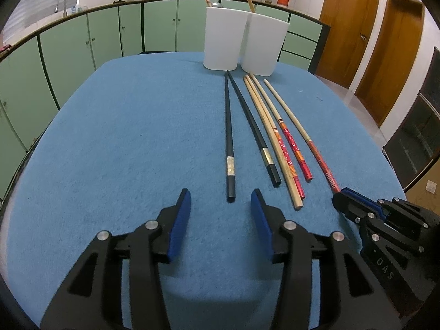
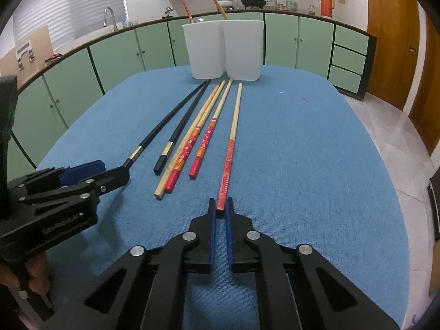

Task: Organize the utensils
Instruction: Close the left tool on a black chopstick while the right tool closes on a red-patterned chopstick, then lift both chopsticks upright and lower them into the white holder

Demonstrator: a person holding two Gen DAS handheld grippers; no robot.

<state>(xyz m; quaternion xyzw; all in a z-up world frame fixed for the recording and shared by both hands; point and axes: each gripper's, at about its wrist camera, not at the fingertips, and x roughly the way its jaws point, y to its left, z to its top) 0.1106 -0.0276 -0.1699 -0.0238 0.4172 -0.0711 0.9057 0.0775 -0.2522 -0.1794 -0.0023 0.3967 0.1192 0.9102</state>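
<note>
Several chopsticks lie side by side on the blue cloth table [image 1: 110,137], tips toward two white containers [image 1: 222,38] [image 2: 243,52] at the far edge. My left gripper [image 1: 221,194] is open; the near end of a black chopstick [image 1: 229,137] lies between its fingertips, untouched. My right gripper [image 2: 220,202] is shut on the near end of the red-handled chopstick [image 2: 229,151], the rightmost of the row. The left gripper [image 2: 112,169] also shows in the right wrist view, covering the black chopstick's end. The left container holds a red chopstick [image 2: 184,7], the right one a bamboo chopstick [image 2: 213,0].
A second black chopstick [image 1: 253,129], a plain bamboo one [image 1: 275,148] and two red flowered ones [image 2: 205,140] lie between the grippers. A hand [image 2: 33,275] holds the left gripper's handle. Green cabinets [image 1: 159,27] run behind the table, wooden doors [image 1: 349,27] to the right.
</note>
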